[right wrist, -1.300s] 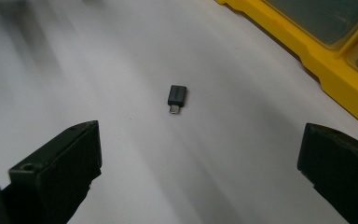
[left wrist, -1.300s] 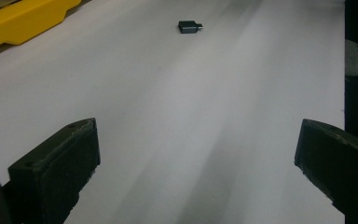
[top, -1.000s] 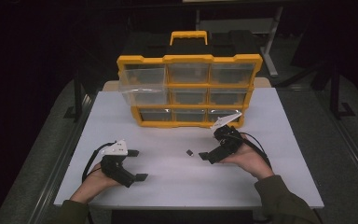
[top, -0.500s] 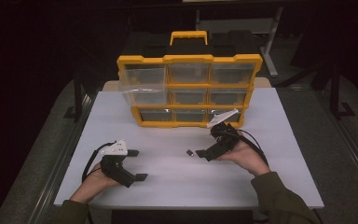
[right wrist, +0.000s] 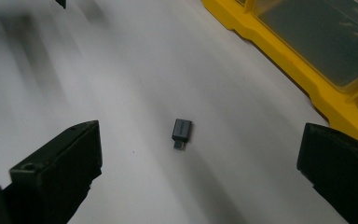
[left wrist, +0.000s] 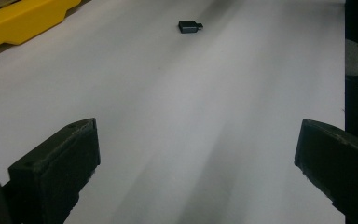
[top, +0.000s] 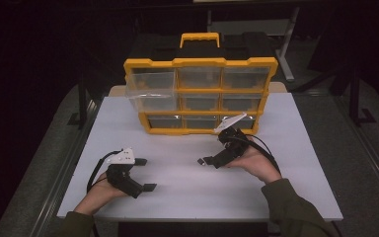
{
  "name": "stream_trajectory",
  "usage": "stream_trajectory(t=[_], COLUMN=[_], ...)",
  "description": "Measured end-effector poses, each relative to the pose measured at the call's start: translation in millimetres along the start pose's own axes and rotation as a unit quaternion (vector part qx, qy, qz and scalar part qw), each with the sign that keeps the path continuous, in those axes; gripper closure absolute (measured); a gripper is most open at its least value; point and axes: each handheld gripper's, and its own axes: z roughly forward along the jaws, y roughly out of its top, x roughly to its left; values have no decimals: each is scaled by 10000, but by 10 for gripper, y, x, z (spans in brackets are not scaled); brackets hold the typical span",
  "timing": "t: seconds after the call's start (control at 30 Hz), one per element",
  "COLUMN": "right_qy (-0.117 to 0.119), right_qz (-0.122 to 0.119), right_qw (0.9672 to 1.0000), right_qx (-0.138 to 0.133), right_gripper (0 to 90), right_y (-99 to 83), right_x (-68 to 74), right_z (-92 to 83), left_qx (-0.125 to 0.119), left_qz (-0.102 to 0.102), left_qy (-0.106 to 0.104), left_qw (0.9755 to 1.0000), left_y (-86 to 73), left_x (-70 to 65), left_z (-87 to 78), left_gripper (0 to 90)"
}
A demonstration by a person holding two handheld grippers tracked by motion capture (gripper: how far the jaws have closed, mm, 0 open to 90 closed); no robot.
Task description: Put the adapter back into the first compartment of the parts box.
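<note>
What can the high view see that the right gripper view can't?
The high view takes in the whole yellow drawer box with its handle on top and one clear drawer pulled out, plus the person's left gripper and right gripper. The right gripper view gets close enough to show the small dark plug with its metal tip, lying free between open jaws. Both share the white table and the box's yellow edge.

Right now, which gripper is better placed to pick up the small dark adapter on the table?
Probably the right gripper. Its open jaws already frame the adapter, which lies close ahead. The left gripper, also open, sees it far off.
</note>
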Motion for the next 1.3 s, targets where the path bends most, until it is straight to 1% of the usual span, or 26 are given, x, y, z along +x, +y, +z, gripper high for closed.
stream_trajectory(t=[0.13,0.37,0.63,0.7,1.03,1.3], right_qy=[1,29,48,54,31,16], right_qz=[-38,-17,-85,-71,-157,-167], right_qw=[10000,10000,9999,10000,9999,9998], right_qx=[-2,-3,25,29,63,117], right_gripper=[0,0,0,0,0,0], right_y=[32,93,151,167,241,273], right_x=[-3,7,17,22,32,36], right_z=[10,41,111,126,216,305], left_qx=[-3,-14,-35,-35,-35,-39], left_qz=[1,-6,-12,-14,-16,-22], left_qy=[3,-6,-5,-3,-15,-16], left_qw=[10000,10000,10000,10000,10000,10000], left_y=[0,2,4,4,4,3], left_x=[1,-2,0,0,-2,-1], left_z=[0,0,-6,-6,-5,-6], left_gripper=[0,0,0,0,0,0])
